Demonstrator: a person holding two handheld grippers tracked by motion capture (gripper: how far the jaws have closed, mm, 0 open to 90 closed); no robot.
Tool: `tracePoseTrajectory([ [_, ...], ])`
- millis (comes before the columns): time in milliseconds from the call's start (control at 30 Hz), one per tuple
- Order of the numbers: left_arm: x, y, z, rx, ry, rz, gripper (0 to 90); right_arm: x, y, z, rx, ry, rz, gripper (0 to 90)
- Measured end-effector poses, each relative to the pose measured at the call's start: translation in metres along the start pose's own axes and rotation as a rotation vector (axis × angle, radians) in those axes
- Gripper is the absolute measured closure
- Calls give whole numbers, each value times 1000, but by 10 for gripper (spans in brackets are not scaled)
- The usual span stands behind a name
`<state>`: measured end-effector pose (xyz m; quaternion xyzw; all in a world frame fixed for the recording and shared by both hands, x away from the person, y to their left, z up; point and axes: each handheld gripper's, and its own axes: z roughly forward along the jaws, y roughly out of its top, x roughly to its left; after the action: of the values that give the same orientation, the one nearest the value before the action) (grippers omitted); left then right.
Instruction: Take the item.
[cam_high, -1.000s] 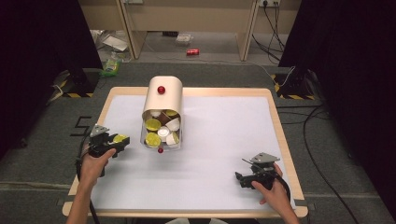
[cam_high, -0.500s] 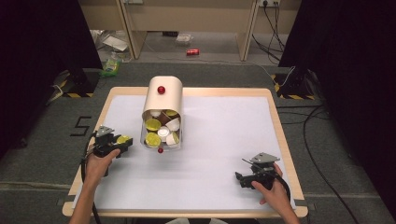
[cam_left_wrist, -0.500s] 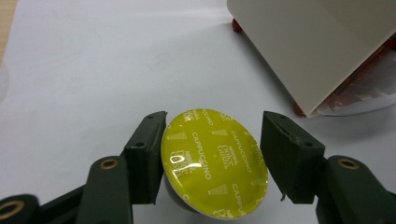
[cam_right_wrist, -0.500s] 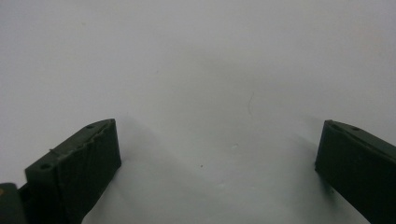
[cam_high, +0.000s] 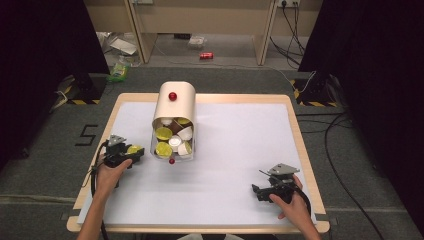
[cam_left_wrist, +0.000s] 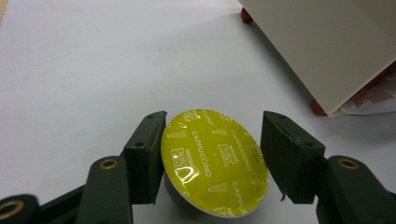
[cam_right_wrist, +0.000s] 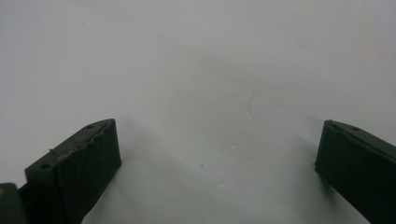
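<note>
Yellow foil-lidded coffee capsule (cam_left_wrist: 215, 163), printed "NESCAFÉ Dolce Gusto CAPPUCCINO": we pinch it in our left gripper (cam_left_wrist: 212, 158), near the table's left edge. Just beside stands a cream dispenser (cam_high: 174, 112) of assorted capsules. Our right gripper (cam_right_wrist: 217, 168) rests spread on white tabletop (cam_high: 240, 150).

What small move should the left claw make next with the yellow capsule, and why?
Probably carry it a little further from the holder and set it on the white sheet. The left claw is shut on a yellow capsule, beside the tipped capsule holder whose open mouth shows more capsules. The right claw rests open on bare sheet, idle.
</note>
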<state>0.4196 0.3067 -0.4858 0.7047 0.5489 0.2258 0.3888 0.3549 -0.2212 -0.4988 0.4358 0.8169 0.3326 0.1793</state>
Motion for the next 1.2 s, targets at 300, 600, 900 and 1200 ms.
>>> tracePoseTrajectory([
  [300,0,-1,1,3,-3,2,405,0,0,0,0,0,0,5],
  [600,-3,-1,-1,12,6,7,231,0,0,0,0,0,0,5],
  [900,-9,-1,-11,14,18,19,155,0,0,0,1,0,0,5],
  [1200,-11,-3,-25,-5,30,4,153,0,0,0,1,0,0,5],
])
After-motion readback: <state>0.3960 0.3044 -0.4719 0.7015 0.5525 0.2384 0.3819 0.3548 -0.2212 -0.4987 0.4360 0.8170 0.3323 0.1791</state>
